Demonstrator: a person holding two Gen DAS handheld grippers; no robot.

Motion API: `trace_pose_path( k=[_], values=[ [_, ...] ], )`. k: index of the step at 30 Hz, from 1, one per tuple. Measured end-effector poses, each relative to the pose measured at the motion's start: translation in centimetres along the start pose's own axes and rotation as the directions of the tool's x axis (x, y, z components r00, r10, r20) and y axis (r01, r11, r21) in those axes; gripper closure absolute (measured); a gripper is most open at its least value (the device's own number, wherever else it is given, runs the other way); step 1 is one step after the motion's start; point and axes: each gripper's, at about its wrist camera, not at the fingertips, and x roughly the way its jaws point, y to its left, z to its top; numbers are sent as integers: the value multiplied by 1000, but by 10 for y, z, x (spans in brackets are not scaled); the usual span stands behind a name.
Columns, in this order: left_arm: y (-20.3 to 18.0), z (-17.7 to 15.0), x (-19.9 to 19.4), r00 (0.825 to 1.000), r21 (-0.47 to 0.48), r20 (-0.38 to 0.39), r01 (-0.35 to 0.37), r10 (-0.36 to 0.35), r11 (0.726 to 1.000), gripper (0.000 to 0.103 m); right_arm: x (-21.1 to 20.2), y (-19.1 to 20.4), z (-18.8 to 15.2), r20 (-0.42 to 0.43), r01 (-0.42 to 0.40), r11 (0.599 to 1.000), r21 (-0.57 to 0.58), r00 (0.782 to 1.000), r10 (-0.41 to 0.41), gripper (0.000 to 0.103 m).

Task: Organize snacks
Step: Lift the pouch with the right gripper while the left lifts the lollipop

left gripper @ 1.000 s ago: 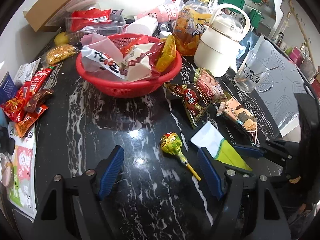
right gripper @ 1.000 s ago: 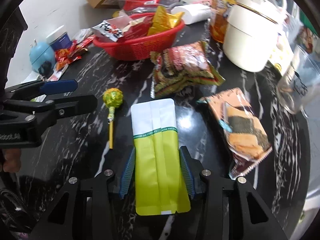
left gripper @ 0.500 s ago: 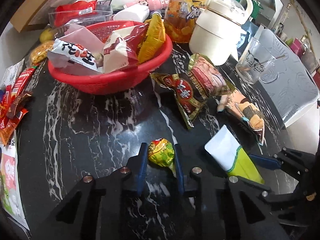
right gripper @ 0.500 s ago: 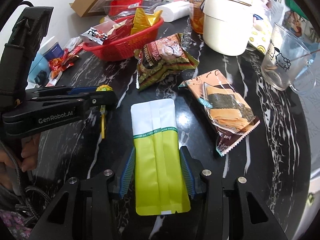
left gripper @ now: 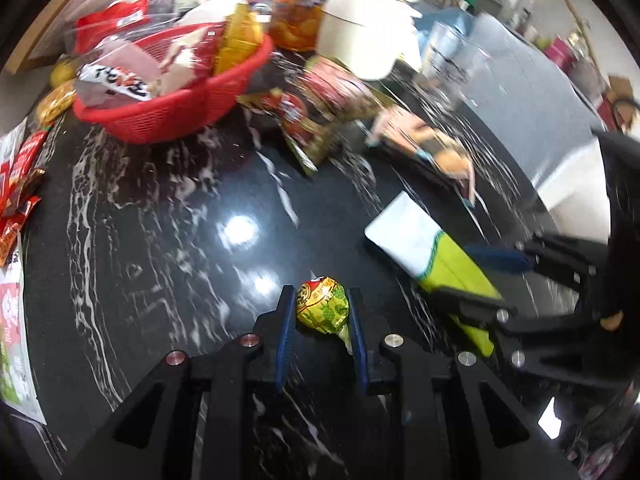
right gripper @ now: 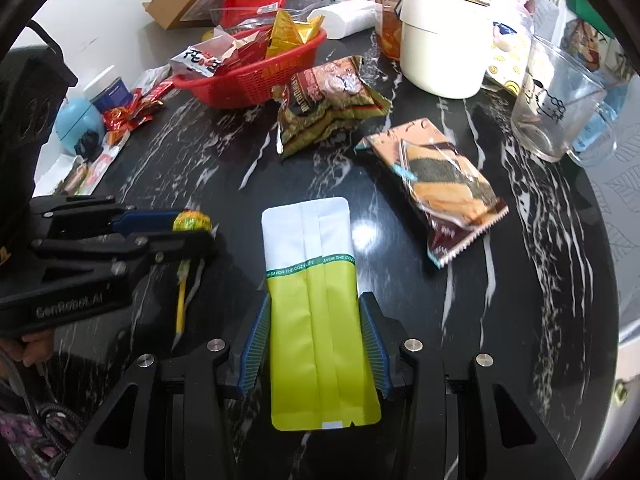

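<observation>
My left gripper (left gripper: 320, 312) is shut on a lollipop (left gripper: 322, 305) with a yellow-green wrapper, just above the black marble table (left gripper: 168, 240). In the right wrist view that lollipop (right gripper: 191, 220) sits between the left fingers, its yellow stick hanging down. My right gripper (right gripper: 314, 340) is shut on a white and lime-green sachet (right gripper: 316, 276), which also shows in the left wrist view (left gripper: 432, 248). A red basket (right gripper: 256, 76) holding several snack packs stands at the far left.
A brown-green snack bag (right gripper: 328, 100) and a clear-fronted biscuit pack (right gripper: 444, 184) lie mid-table. A cream kettle (right gripper: 444, 36), an orange drink bottle (right gripper: 386, 20) and a glass mug (right gripper: 560, 108) stand at the back right. Red sachets (right gripper: 128, 112) lie at the left edge.
My left gripper went from open around the lollipop to shut on it, and has lifted it slightly. The right gripper kept hold of the sachet.
</observation>
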Motion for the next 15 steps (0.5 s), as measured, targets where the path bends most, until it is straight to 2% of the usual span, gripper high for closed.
trace_pose_path(
  k=[3,9,15],
  values=[
    [-11,-7,0,1000,38,-16,6,-5,999,78,-3,-1,-8,-2,1,1000,11,1000,-1,59],
    [-18,-7,5,1000,53,-2,-23,24,998,78,-9,-2,-20,1,28,999,26,1000,-28,56],
    [-21,-7,8,998,80,20,-59,58,995,78,-7,6,-19,1,69,998,-12,998,-69,54]
  ],
)
